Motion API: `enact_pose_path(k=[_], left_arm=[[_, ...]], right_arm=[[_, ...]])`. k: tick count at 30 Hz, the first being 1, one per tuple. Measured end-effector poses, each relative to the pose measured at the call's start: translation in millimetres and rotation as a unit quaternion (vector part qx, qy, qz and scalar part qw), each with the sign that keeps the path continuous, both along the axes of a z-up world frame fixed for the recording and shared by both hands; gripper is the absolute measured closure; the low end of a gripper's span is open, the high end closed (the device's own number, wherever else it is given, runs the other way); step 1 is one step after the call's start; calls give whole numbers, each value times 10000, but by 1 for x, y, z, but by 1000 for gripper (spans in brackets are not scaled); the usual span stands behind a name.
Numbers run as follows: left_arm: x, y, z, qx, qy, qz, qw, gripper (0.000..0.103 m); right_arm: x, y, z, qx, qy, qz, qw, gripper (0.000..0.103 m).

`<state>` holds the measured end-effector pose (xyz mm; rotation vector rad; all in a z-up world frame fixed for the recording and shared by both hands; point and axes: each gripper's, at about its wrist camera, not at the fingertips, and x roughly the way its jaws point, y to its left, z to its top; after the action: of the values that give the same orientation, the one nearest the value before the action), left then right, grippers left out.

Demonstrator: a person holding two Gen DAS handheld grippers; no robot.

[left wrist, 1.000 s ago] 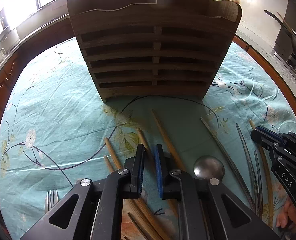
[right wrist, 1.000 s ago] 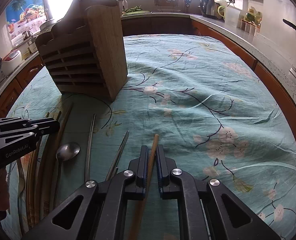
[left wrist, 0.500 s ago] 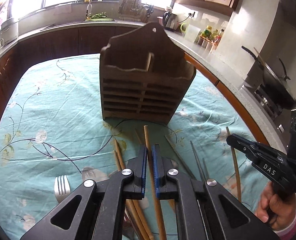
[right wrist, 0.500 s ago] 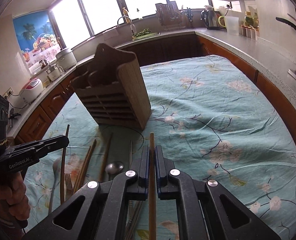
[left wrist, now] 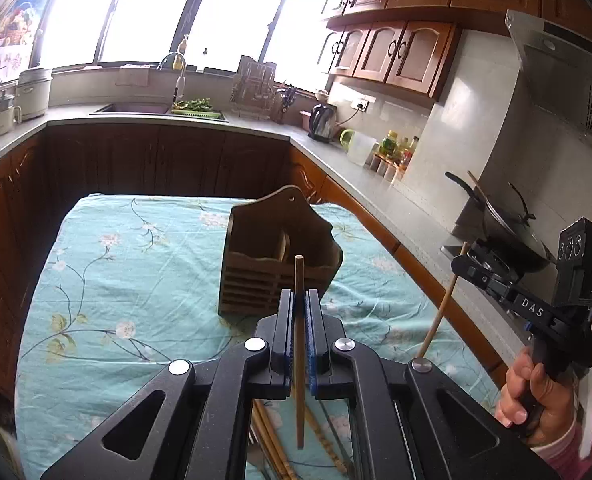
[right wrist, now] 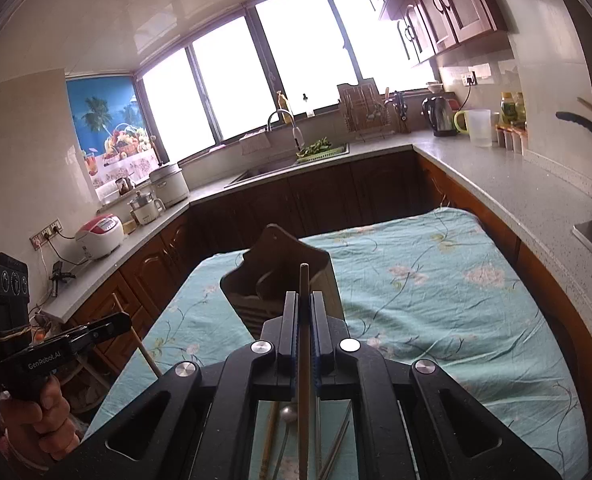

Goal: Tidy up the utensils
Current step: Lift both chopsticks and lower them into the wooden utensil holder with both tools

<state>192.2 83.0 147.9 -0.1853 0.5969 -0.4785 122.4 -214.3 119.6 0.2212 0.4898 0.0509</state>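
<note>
Above the cloth-covered bench (left wrist: 107, 280), we see the left tongs (left wrist: 300, 300) pinching one wooden chopstick (left wrist: 299, 320) at frame centre, the slotted wooden holder (left wrist: 271, 264) beyond it. At right, the right tongs (left wrist: 462, 262) pinch a second chopstick (left wrist: 440, 312). We judge either stick could pivot or slip in so narrow a grip, or strike the holder's rim and miss its compartment. Lettering reads "DAS" on the right tool; the right wrist view shows "GenRobot.AI" on the left.

Utensil holder (left wrist: 273, 264) on table (left wrist: 135, 264), w/ loose chopsticks (left wrist: 271, 448) nearer camera.
</note>
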Motion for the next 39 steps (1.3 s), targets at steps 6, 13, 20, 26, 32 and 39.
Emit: enact_pose_path(k=[6, 13, 20, 26, 32, 39], left_arm=[[-1, 11, 8, -115, -216, 209, 9995, 100], [11, 13, 15, -270, -478, 369, 9978, 100], [31, 7, 26, -414, -882, 473, 9941, 100], [61, 2, 22, -431, -1230, 667, 9892, 100], [96, -11, -14, -475, -1234, 969, 9865, 100], [138, -34, -69, -568, -941, 1275, 9857, 100]], right_arm=[[14, 2, 20, 32, -354, -26, 9994, 98], [33, 4, 39, 47, -708, -132, 9974, 98], [60, -1, 56, 177, -1127, -341, 9929, 98], [92, -10, 61, 272, -1378, -533, 9887, 98], [123, -15, 33, 311, -1364, -597, 9884, 98], [141, -21, -21, 349, -1126, -752, 9902, 98]])
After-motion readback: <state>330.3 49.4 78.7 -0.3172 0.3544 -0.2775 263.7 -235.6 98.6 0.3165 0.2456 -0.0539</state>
